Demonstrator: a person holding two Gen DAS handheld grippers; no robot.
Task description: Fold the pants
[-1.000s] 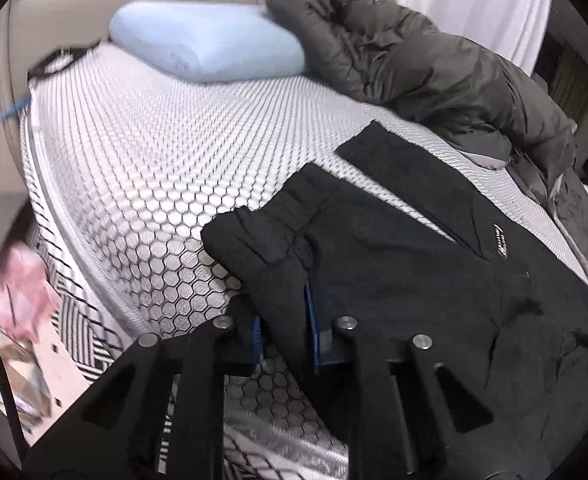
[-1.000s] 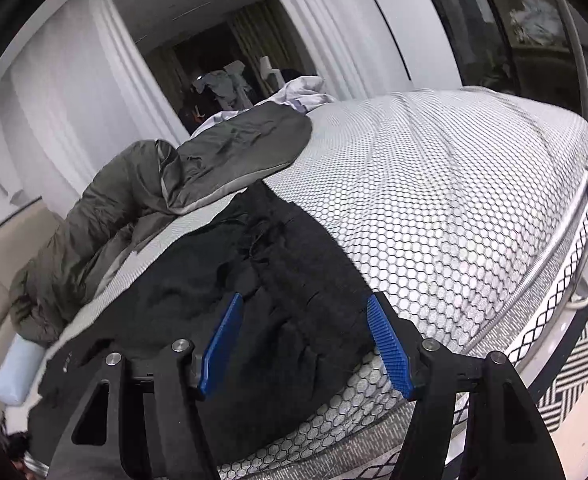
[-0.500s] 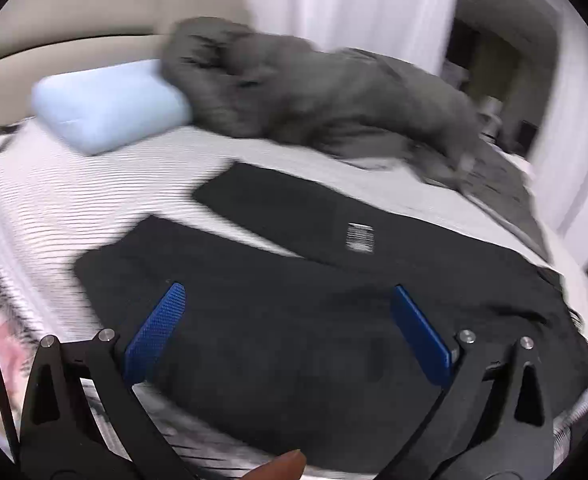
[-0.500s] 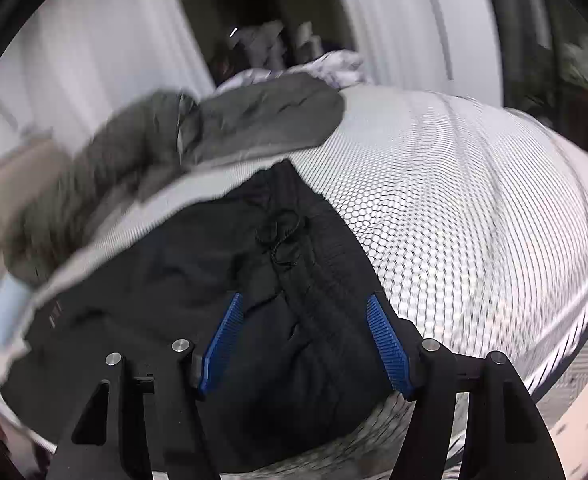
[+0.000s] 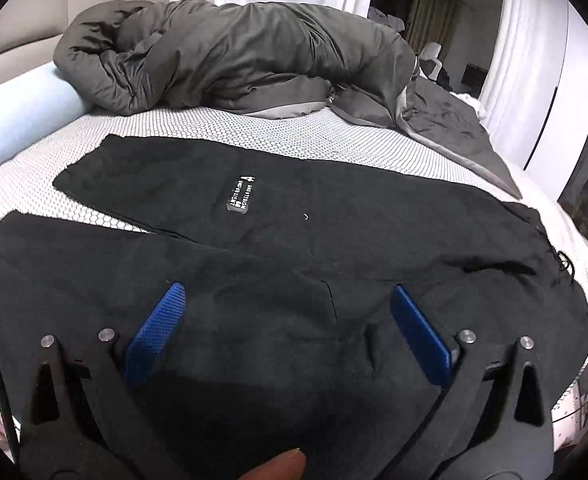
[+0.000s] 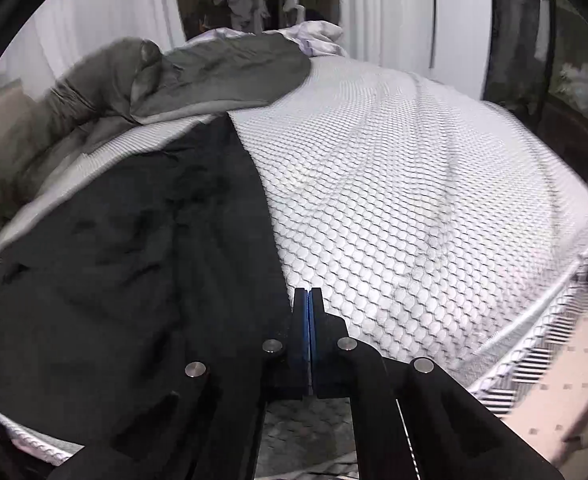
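Black pants [image 5: 277, 240] lie spread flat on the white honeycomb bed cover [image 5: 277, 136], both legs running to the left, with a small white label on the far leg. My left gripper [image 5: 286, 289] hovers over the near leg, wide open, with nothing between its blue pads [image 5: 155, 336]. In the right wrist view the pants [image 6: 133, 248] fill the left half. My right gripper [image 6: 308, 292] is shut, its tips at the cloth's right-hand edge. I cannot tell whether any cloth is pinched between the pads.
A dark grey duvet [image 5: 229, 48] is heaped along the far side of the bed, with a pale blue pillow [image 5: 17, 116] at the left. White curtains hang behind. The cover [image 6: 414, 200] lies bare right of the pants. A person's fingertip [image 5: 281, 466] shows at the bottom edge.
My left gripper let go of the leg end, opened wide and swung right along the pants. My right gripper shifted to the pants' edge and shut.
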